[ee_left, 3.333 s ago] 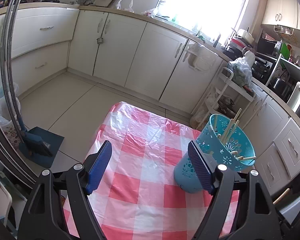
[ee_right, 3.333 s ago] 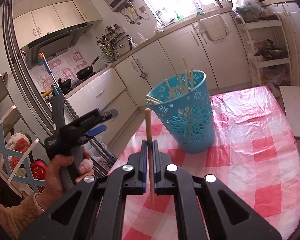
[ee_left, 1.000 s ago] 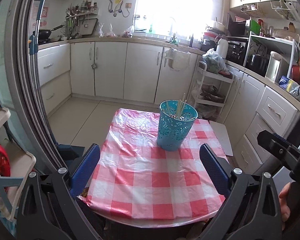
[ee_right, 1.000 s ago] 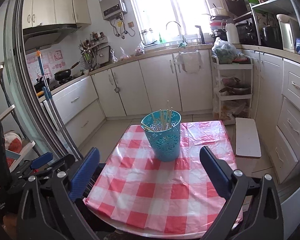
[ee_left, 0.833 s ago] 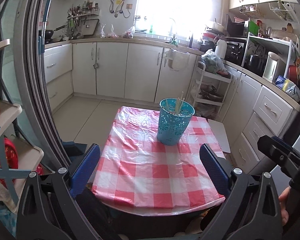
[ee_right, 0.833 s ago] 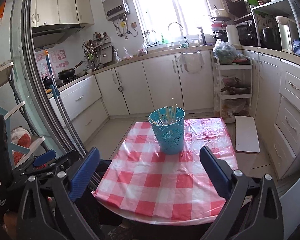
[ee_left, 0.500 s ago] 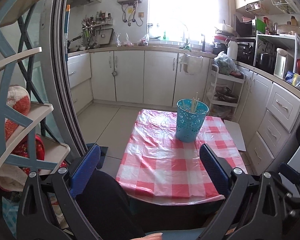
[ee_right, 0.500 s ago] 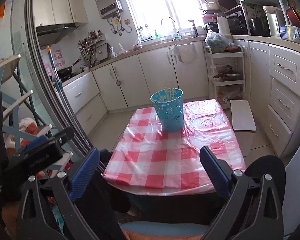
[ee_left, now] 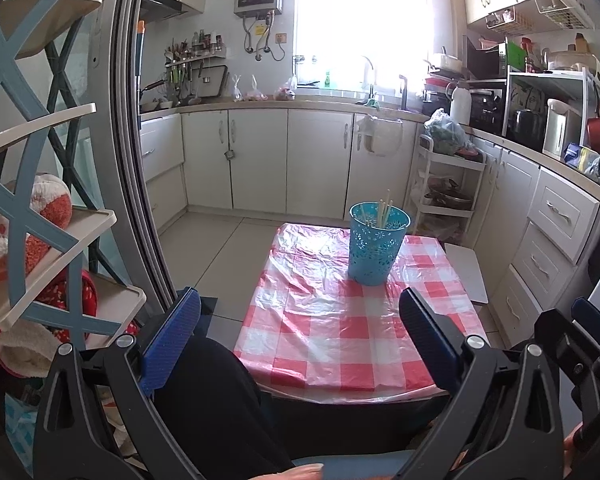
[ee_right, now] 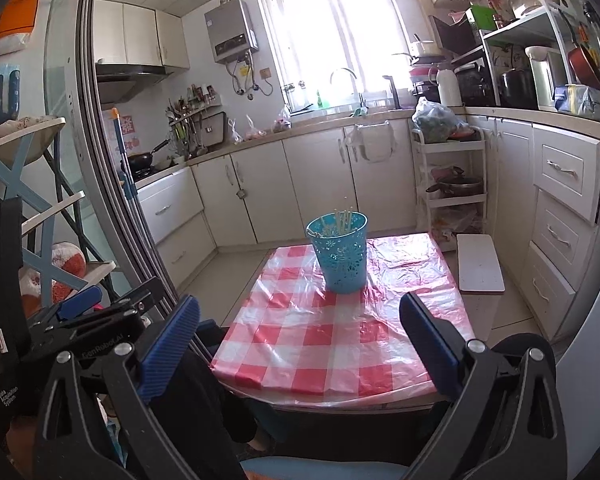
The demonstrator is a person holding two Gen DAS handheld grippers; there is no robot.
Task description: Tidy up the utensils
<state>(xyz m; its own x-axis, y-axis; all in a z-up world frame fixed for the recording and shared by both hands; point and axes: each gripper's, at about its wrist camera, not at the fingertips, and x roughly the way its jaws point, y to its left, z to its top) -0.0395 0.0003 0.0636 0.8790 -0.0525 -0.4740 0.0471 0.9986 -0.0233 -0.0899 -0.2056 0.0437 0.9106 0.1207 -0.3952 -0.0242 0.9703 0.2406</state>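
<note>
Chopsticks [ee_left: 383,213] upright in blue basket [ee_right: 341,257] — both hand-held grippers wide apart, empty

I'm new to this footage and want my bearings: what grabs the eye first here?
The teal basket holding pale chopsticks stands alone near the far end of the red-and-white checked tablecloth. Both claws, left and right, hang wide open and empty, short of the table. Behind, a bright window glares above the white cabinets.
</note>
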